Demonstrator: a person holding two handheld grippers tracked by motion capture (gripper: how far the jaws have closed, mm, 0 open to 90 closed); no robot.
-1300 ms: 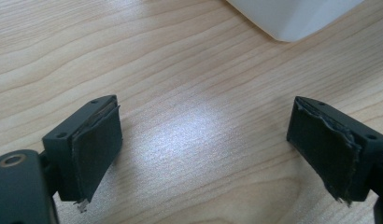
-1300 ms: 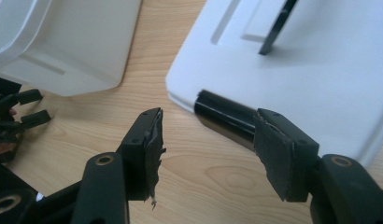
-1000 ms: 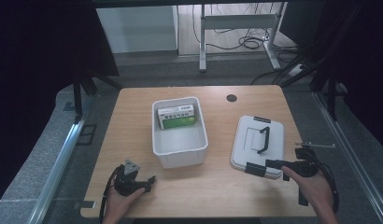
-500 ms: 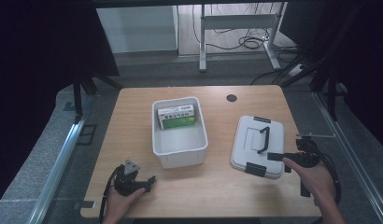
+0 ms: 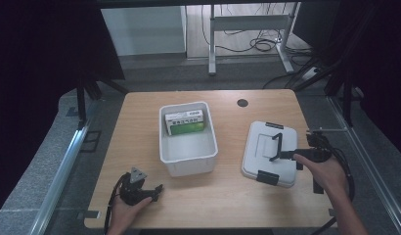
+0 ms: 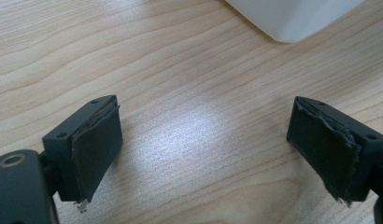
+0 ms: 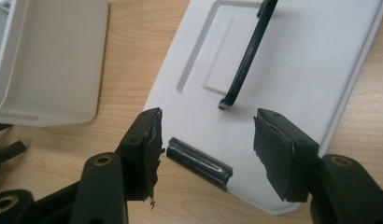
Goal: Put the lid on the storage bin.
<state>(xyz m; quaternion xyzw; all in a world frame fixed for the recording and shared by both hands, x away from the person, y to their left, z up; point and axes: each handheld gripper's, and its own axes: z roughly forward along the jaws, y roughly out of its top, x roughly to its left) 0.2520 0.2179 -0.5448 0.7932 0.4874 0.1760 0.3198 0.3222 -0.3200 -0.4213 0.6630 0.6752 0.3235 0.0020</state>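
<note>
A white bin (image 5: 189,155) stands in the middle of the wooden table (image 5: 135,127), with a green and white box (image 5: 185,122) inside at its far end. To its right lies a white lid (image 5: 259,147) with a black handle (image 5: 276,143). My right gripper (image 5: 278,155) is open and hovers over the lid, close to the handle. In the right gripper view the open jaws (image 7: 210,151) straddle a black latch (image 7: 199,162) on the lid's edge, with the handle (image 7: 248,51) beyond. My left gripper (image 5: 157,191) is open, low over bare wood (image 6: 194,84) in front of the bin.
A dark round hole (image 5: 242,103) marks the table's far side. The bin's corner (image 6: 292,18) shows just beyond the left jaws. Black frames and cables lie on the floor beyond the table. A cable trails from each gripper toward the front edge.
My right gripper has moved away from the front edge, across the lid toward its handle. The left gripper has stayed where it was.
</note>
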